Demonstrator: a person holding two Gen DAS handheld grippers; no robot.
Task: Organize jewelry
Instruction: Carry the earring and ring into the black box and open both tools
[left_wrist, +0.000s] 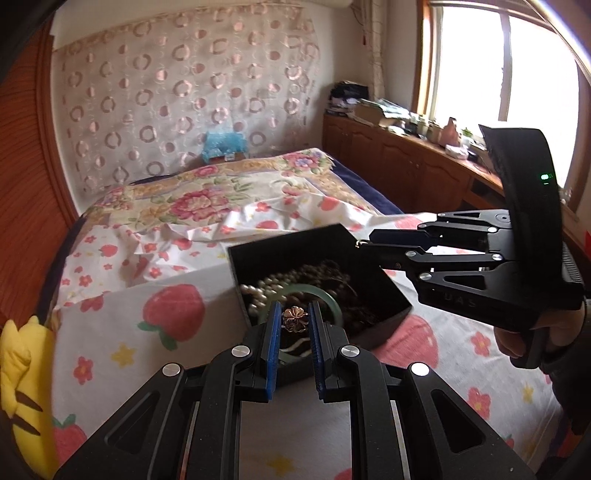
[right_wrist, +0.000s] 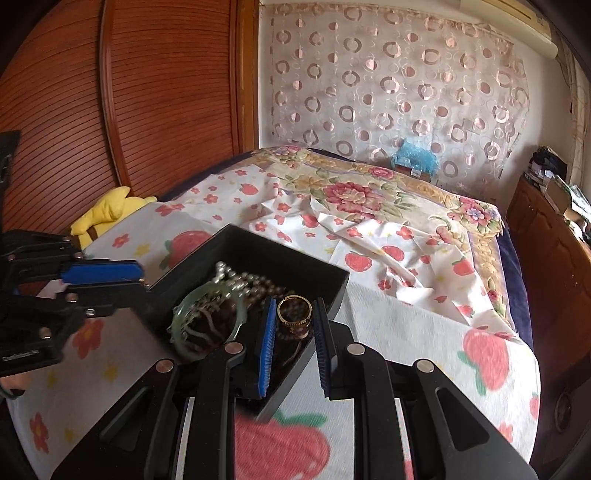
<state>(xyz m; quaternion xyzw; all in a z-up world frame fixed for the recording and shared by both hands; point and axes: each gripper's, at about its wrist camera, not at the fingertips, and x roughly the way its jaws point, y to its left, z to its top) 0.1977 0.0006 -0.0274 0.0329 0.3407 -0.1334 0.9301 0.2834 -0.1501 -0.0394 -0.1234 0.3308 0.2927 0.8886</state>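
A black open box sits on the strawberry-print bed sheet and holds pearl strands, dark beads and a green jade bangle. My left gripper is shut on a gold flower-shaped piece and holds it over the box's near edge. My right gripper is shut on a gold ring with a dark stone, above the box. The bangle and pearls lie in the box. Each gripper shows in the other's view: the right, the left.
A yellow plush toy lies at the bed's left edge. A floral quilt covers the far bed. A wooden wardrobe stands left, and a cluttered wooden cabinet runs under the window.
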